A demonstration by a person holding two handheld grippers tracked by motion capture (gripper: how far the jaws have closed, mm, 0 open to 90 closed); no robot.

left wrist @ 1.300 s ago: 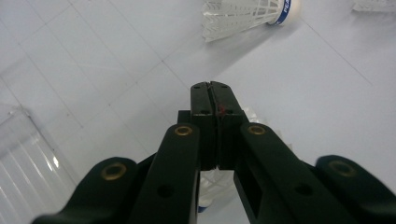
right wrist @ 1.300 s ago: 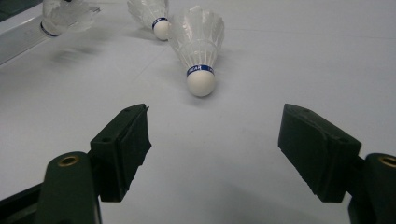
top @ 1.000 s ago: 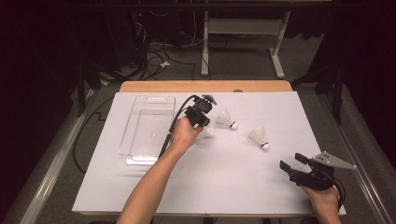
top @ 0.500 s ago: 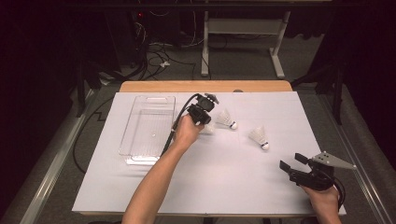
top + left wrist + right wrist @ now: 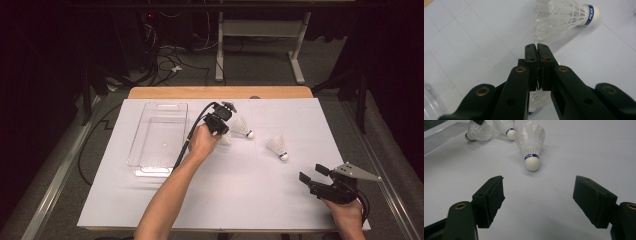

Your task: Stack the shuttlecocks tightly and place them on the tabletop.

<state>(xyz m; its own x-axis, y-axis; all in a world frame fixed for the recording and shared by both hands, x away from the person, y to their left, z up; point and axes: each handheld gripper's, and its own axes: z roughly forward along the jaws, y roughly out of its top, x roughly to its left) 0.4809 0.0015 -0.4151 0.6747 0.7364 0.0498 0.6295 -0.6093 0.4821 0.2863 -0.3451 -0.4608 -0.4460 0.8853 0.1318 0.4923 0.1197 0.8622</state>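
Three white shuttlecocks with blue bands lie on the white table cover. My left gripper (image 5: pixel 223 133) (image 5: pixel 537 46) points down at the middle of the table, its jaws almost together on the skirt of one shuttlecock (image 5: pixel 225 139) (image 5: pixel 537 98) (image 5: pixel 477 132); they have just been opening a little. A second shuttlecock (image 5: pixel 242 128) (image 5: pixel 564 17) (image 5: pixel 505 126) lies just right of it. The third shuttlecock (image 5: pixel 277 146) (image 5: pixel 531 142) lies farther right, cork toward my right gripper (image 5: pixel 312 173) (image 5: pixel 539 192), which rests open and empty near the front right corner.
A transparent plastic tray (image 5: pixel 137 160) sits left of the left hand, with nothing in it. The left gripper's cable (image 5: pixel 187 137) runs along the tray's right side. Beyond the wooden table edge (image 5: pixel 220 92) are cables and a stand on a dark floor.
Nothing has visibly moved; both hands stay where they were.
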